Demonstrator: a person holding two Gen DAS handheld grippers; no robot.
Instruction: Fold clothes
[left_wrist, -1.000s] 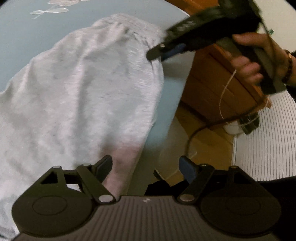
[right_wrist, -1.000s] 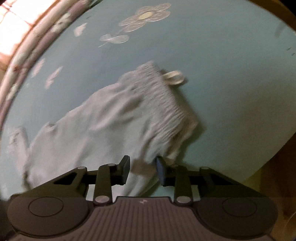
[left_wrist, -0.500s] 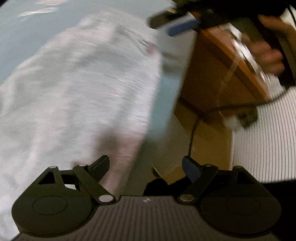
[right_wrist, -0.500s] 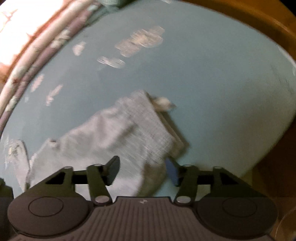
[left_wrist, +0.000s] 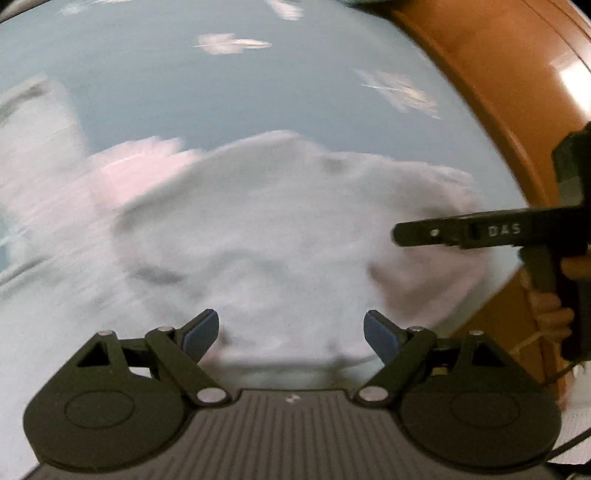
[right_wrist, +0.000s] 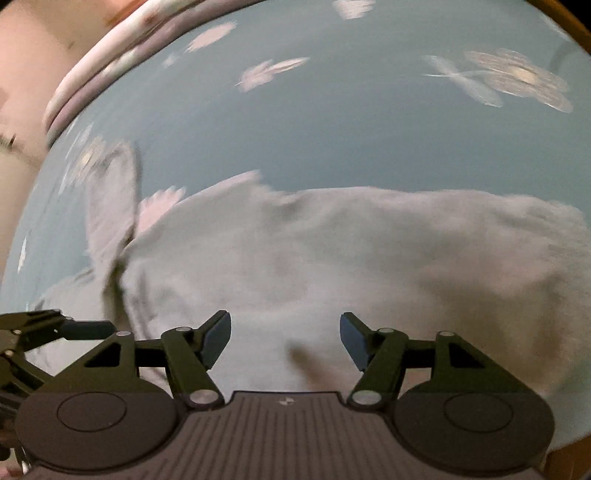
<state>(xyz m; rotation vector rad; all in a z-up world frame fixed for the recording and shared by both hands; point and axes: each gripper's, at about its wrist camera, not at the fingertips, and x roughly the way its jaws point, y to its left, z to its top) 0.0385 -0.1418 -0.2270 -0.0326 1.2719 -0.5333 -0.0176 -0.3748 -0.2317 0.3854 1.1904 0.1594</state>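
Observation:
A grey garment (left_wrist: 277, 221), blurred by motion, lies spread on the light blue flowered sheet (left_wrist: 184, 92). My left gripper (left_wrist: 291, 328) hovers over its near part, open, with only cloth below the fingers and nothing pinched. The right gripper's finger (left_wrist: 402, 234) reaches in from the right over the cloth's right end. In the right wrist view the garment (right_wrist: 332, 251) fills the middle. My right gripper (right_wrist: 284, 328) hangs above it with its jaws opening and nothing between them. The left gripper (right_wrist: 85, 328) shows at the left edge.
A wooden bed frame (left_wrist: 498, 92) curves along the right of the sheet. A person's hand (left_wrist: 554, 314) holds the right gripper's handle there. A striped bedding edge (right_wrist: 92, 85) borders the sheet (right_wrist: 332, 129) at the upper left.
The right gripper let go of the garment's waistband and opened wide. Both grippers swung and rolled, so each now looks across the spread garment instead of along its edge.

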